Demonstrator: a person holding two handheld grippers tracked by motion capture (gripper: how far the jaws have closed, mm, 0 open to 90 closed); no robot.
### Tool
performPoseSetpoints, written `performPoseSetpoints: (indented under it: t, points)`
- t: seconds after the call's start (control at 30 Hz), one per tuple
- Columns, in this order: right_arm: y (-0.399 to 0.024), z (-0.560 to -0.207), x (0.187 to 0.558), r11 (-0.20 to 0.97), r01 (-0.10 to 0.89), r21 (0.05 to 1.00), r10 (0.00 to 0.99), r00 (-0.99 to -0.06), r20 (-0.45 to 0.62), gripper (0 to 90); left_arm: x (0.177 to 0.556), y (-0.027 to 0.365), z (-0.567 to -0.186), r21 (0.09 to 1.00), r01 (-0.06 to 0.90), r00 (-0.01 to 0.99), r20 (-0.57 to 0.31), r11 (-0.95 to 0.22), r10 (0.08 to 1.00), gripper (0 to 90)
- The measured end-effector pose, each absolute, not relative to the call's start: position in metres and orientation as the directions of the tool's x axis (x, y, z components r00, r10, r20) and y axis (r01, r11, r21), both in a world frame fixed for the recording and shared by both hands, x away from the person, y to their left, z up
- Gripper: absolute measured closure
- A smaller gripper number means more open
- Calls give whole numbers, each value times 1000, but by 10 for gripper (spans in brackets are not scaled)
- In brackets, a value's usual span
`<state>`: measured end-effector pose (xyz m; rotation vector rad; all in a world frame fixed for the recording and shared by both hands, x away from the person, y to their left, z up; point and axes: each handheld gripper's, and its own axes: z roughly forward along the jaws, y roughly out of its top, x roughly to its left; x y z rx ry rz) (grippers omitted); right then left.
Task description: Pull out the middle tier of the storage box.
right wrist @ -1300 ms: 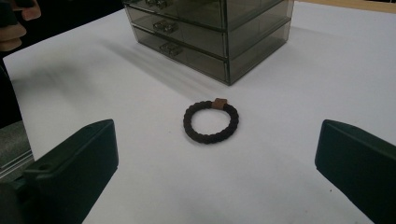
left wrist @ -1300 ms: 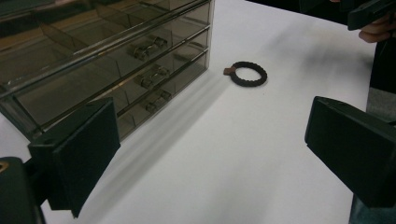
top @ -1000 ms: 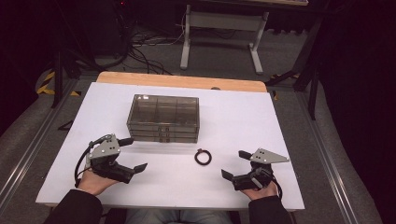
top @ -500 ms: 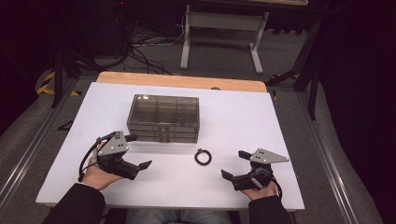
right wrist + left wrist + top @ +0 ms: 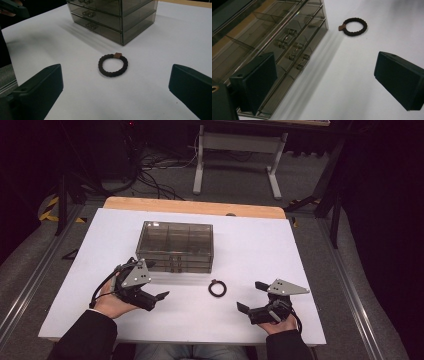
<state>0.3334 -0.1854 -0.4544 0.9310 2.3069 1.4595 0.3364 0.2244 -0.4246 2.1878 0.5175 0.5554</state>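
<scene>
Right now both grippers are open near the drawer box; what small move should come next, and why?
Probably ease the left gripper toward the drawer handles: the drawers of the box look closed, its jaws are open beside them, and the bracelet lies untouched before the open right gripper.

My left claw's (image 5: 322,82) near jaw covers drawer box (image 5: 274,45) lower front; box top cut by frame edge; drawer contents unreadable.

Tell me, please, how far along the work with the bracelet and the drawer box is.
Nothing looks done: the dark bracelet lies on the table before the closed drawer box. Both claws are open and empty, the left claw nearest the drawers, the right claw facing the bracelet. Everything remains.
</scene>
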Motion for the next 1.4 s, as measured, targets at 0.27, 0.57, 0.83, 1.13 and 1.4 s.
performPoseSetpoints:
  t: [0.27, 0.57, 0.83, 1.13, 1.4]
  points:
    - [-186, -454, 334, 295, 377, 878, 635, -764, 115, 1, 339, 215, -425, 736, 151, 818, 281, -659, 502, 53]
    - [-185, -454, 333, 295, 380, 877, 635, -763, 117, 1, 342, 206, -429, 681, 125, 799, 362, -722, 479, 54]
    - [-186, -454, 333, 296, 379, 877, 634, -764, 116, 1, 345, 194, -433, 620, 89, 767, 457, -780, 450, 57]
    - [-184, -455, 334, 308, 376, 874, 631, -768, 108, 1, 346, 191, -437, 592, 65, 726, 524, -803, 445, 75]
    - [-183, -456, 334, 323, 377, 868, 623, -775, 105, 2, 346, 188, -440, 571, 24, 665, 603, -820, 439, 98]
